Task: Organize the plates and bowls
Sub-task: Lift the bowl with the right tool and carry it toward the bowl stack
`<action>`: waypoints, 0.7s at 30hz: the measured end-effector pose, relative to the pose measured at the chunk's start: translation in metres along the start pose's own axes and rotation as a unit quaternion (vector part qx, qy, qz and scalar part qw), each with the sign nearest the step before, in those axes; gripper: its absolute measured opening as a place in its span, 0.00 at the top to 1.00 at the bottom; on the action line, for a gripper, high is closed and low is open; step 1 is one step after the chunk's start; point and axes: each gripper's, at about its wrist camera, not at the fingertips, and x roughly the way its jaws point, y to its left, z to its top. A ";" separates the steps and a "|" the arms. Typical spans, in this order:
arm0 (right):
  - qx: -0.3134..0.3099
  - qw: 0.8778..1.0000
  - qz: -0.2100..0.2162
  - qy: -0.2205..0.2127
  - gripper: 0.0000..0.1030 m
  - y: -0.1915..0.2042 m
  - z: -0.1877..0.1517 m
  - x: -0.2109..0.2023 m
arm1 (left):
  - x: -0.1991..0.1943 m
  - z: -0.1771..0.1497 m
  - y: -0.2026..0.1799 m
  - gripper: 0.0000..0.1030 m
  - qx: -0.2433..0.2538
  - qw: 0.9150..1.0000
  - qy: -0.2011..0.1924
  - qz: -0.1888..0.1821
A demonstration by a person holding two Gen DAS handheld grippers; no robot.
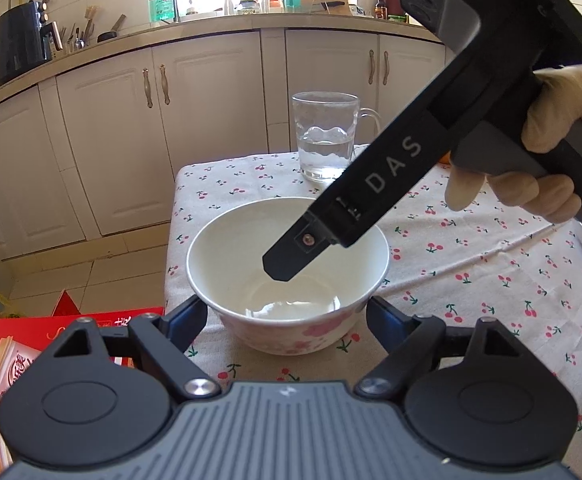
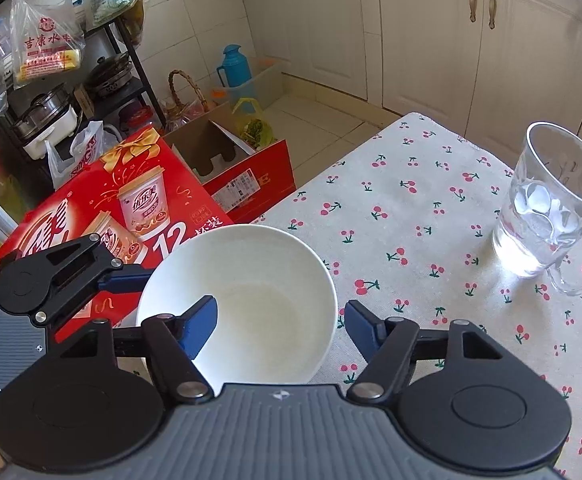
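Kitchen table's cherry cloth (image 2: 411, 216) carries the bowl (image 1: 287, 272) near its corner, glass mug (image 1: 325, 140) behind it; the left gripper (image 1: 287, 316) brackets the bowl outside, apparently steadying it, while the right gripper (image 2: 279, 324) straddles its rim, jaws apart, seemingly unclamped.

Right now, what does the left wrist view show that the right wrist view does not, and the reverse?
Left wrist view only: the gloved hand holding the right gripper, the black kettle on the counter, the window. Right wrist view only: the teal thermos on the floor, the metal shelf rack hung with plastic bags, the open cardboard box. Both: the white floral bowl, the clear glass mug of water, the cherry-print tablecloth, the red gift box.
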 end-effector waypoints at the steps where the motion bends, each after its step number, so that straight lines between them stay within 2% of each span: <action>1: 0.001 1.000 0.003 0.000 0.29 0.000 0.000 0.000 | 0.000 0.000 0.000 0.16 0.001 1.000 0.000 0.000; 12: 0.007 1.000 0.015 -0.007 0.31 0.004 -0.002 -0.004 | -0.003 0.003 -0.001 0.17 -0.001 1.000 0.011 -0.002; 21: 0.001 1.000 0.018 -0.017 0.30 0.018 -0.013 -0.029 | -0.030 0.008 -0.015 0.17 -0.001 1.000 0.018 -0.006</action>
